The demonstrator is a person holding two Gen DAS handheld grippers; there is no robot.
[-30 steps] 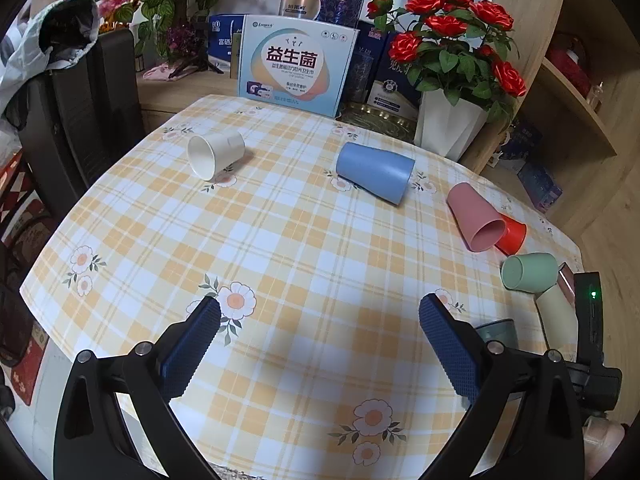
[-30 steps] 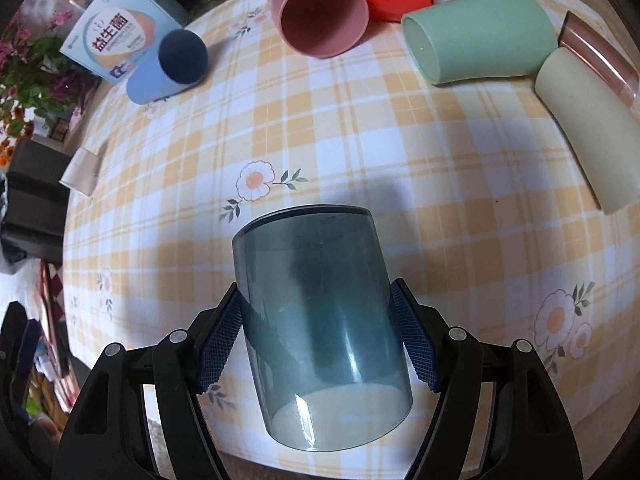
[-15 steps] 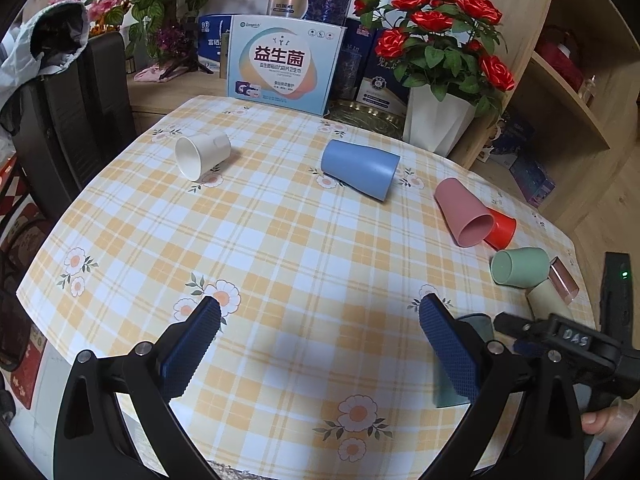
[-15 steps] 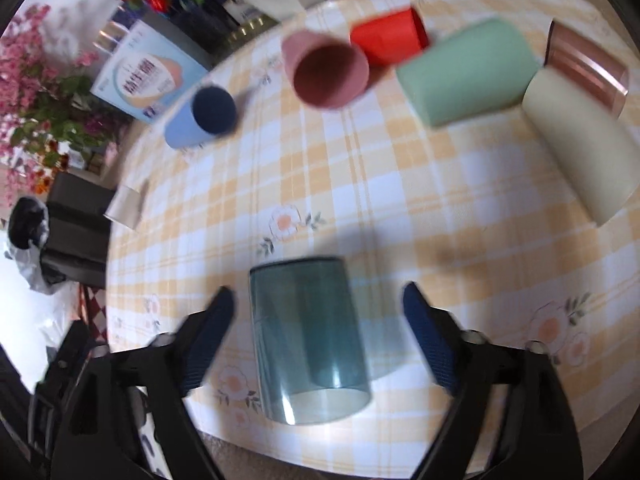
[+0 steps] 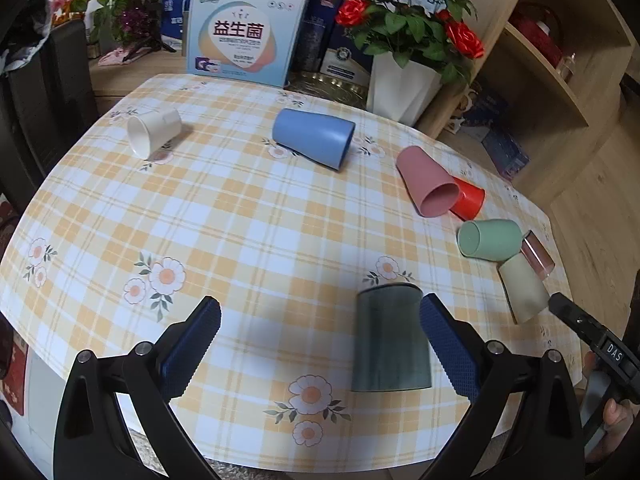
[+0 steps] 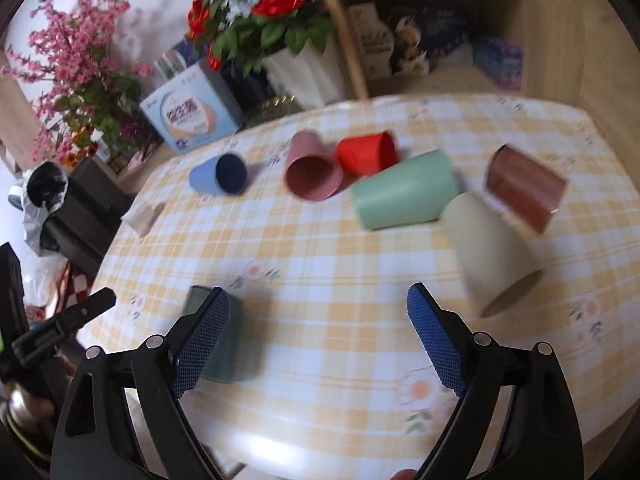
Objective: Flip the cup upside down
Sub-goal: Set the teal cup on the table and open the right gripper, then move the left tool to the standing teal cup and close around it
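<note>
A dark teal translucent cup [image 5: 390, 340] stands upside down on the checked tablecloth, near the table's front edge. In the right wrist view the dark teal cup [image 6: 224, 344] is partly hidden behind the left finger. My left gripper [image 5: 320, 350] is open and empty, with the cup just inside its right finger. My right gripper [image 6: 320, 344] is open and empty, drawn back from the cup.
Several cups lie on their sides: white [image 5: 154, 134], blue [image 5: 314, 142], pink [image 5: 428, 186], red [image 5: 468, 202], green [image 5: 490, 238], beige [image 5: 522, 290], brown [image 5: 538, 254]. A flower vase [image 5: 400, 88] and a box [image 5: 244, 38] stand at the back. The table edge [image 5: 280, 456] is close in front.
My right gripper opened, let go of the teal cup standing upside down, and pulled back and to the right. The left gripper moved right, closer to the cup.
</note>
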